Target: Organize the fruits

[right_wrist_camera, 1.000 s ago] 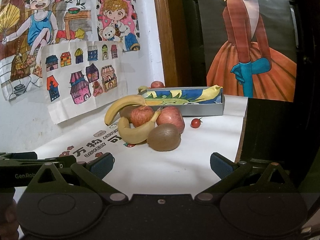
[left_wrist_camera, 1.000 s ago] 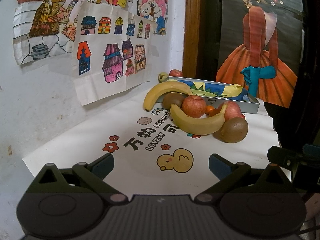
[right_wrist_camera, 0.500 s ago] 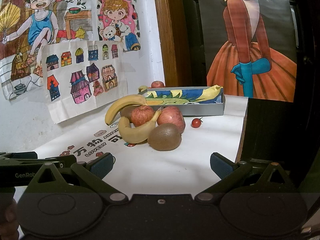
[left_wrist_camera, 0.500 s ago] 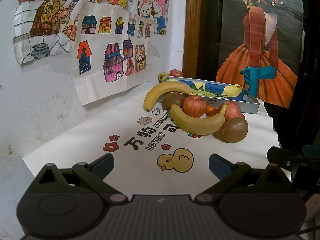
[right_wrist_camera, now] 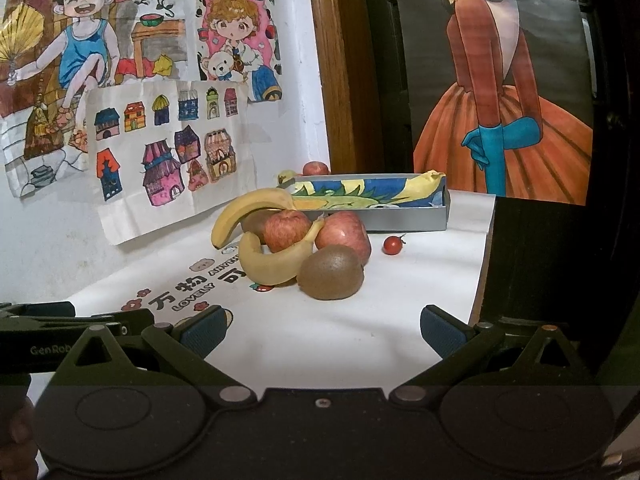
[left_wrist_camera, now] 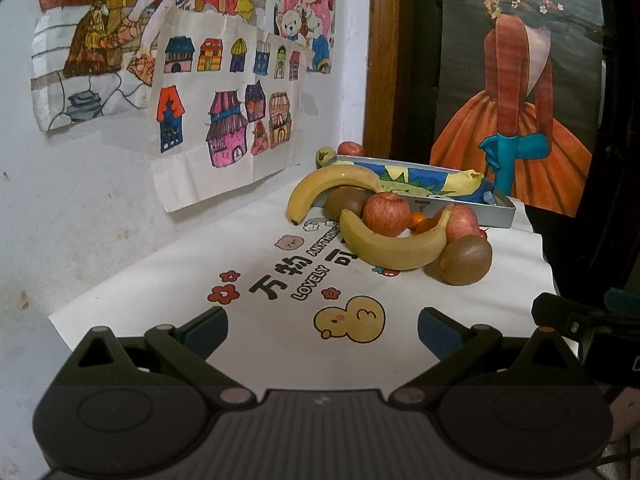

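My left fingers (left_wrist_camera: 322, 330) were spread wide and held nothing, low over the near edge of the bench (left_wrist_camera: 160, 280). Ahead lay the heap: a banana (left_wrist_camera: 326, 184) at the left, a kiwi (left_wrist_camera: 344, 202) under it, an apple (left_wrist_camera: 386, 214), a second banana (left_wrist_camera: 394, 246), another apple (right_wrist_camera: 342, 234) and a front kiwi (right_wrist_camera: 330, 272), all touching. A cherry tomato (right_wrist_camera: 392, 245) sat apart to the right. The tray (right_wrist_camera: 400, 216) behind looked free of fruit, though I could not see its floor. My right fingers (right_wrist_camera: 322, 330) also gaped, holding nothing. I judged the sorting not yet begun.
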`<move>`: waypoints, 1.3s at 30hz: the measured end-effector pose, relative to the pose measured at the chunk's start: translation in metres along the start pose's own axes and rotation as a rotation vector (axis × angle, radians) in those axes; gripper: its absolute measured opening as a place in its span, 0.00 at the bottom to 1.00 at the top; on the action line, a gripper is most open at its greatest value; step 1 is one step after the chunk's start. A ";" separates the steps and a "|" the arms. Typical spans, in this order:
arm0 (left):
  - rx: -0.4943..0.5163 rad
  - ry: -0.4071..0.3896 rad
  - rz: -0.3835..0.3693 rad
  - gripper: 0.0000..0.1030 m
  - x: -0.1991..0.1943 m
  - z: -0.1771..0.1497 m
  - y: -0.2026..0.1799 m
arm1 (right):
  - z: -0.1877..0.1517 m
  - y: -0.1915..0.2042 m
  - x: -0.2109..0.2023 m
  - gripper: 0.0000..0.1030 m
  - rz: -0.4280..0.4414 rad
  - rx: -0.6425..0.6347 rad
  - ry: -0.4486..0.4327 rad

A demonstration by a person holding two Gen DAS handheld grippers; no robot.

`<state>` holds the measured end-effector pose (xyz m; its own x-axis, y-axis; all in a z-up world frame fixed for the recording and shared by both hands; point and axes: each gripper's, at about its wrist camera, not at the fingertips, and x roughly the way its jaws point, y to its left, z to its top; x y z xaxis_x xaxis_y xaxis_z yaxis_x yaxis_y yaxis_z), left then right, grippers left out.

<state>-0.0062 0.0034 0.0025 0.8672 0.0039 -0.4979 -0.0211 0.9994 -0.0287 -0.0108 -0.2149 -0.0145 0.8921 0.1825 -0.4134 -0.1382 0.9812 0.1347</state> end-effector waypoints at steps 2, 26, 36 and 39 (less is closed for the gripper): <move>0.003 -0.011 0.000 1.00 -0.006 0.000 0.000 | 0.000 0.002 -0.005 0.99 0.007 -0.008 -0.011; 0.067 -0.255 -0.020 1.00 -0.100 0.149 0.022 | 0.190 0.037 -0.102 0.99 0.229 -0.037 -0.111; 0.135 -0.248 0.041 1.00 -0.037 0.193 0.017 | 0.212 0.059 -0.050 0.99 0.163 -0.326 -0.185; 0.148 -0.225 0.009 1.00 -0.005 0.189 0.016 | 0.201 0.050 -0.023 0.99 0.187 -0.328 -0.170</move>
<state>0.0832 0.0262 0.1687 0.9565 0.0039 -0.2918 0.0295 0.9935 0.1097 0.0478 -0.1829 0.1829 0.8934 0.3732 -0.2503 -0.4096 0.9053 -0.1121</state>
